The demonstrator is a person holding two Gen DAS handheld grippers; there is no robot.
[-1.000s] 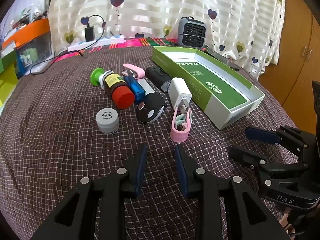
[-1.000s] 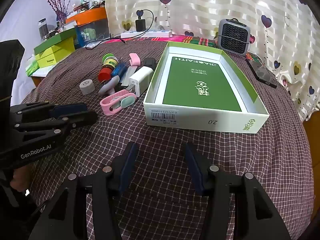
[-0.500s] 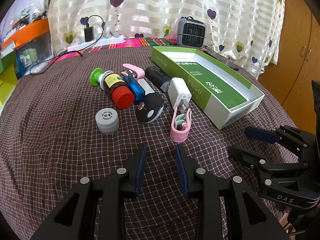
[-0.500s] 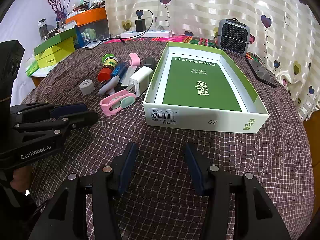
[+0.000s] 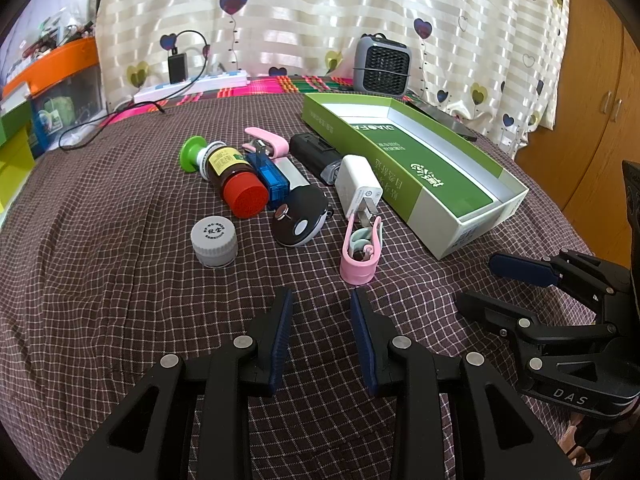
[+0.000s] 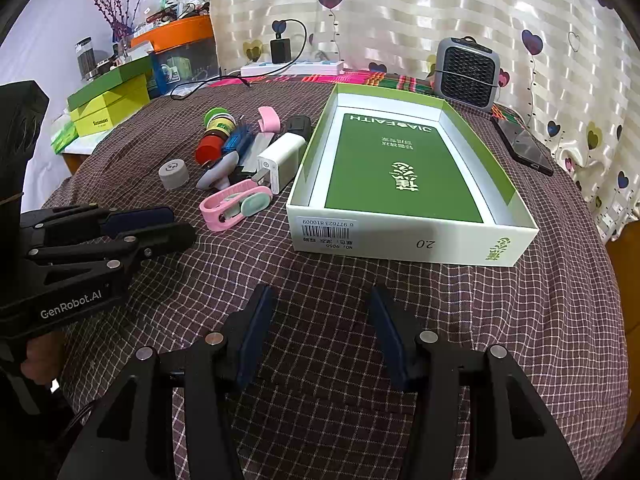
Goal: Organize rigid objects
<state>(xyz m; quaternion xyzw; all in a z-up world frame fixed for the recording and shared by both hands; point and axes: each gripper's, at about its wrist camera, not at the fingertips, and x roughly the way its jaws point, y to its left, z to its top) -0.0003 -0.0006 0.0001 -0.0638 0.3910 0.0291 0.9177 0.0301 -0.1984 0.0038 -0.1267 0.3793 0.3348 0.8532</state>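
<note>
An open green-and-white box (image 6: 400,245) lies empty on the checked cloth. Left of it sits a cluster: a pink clip (image 5: 360,252), a white charger (image 5: 358,186), a black oval gadget (image 5: 300,216), a red-capped brown bottle (image 5: 236,184), a grey-lidded jar (image 5: 214,240), a blue piece (image 5: 272,178), a black block (image 5: 316,152), a pink stapler (image 5: 268,142) and a green spool (image 5: 190,154). My left gripper (image 5: 321,300) stands open just short of the pink clip, holding nothing. My right gripper (image 6: 320,296) is open before the box's near wall, also with nothing between its pads.
A grey fan heater (image 5: 382,66) and a power strip (image 5: 192,84) with a cable stand at the back by the curtain. A dark phone (image 6: 524,146) lies right of the box. Yellow-green boxes (image 6: 108,108) and an orange-lidded bin (image 6: 180,36) sit off the far left edge.
</note>
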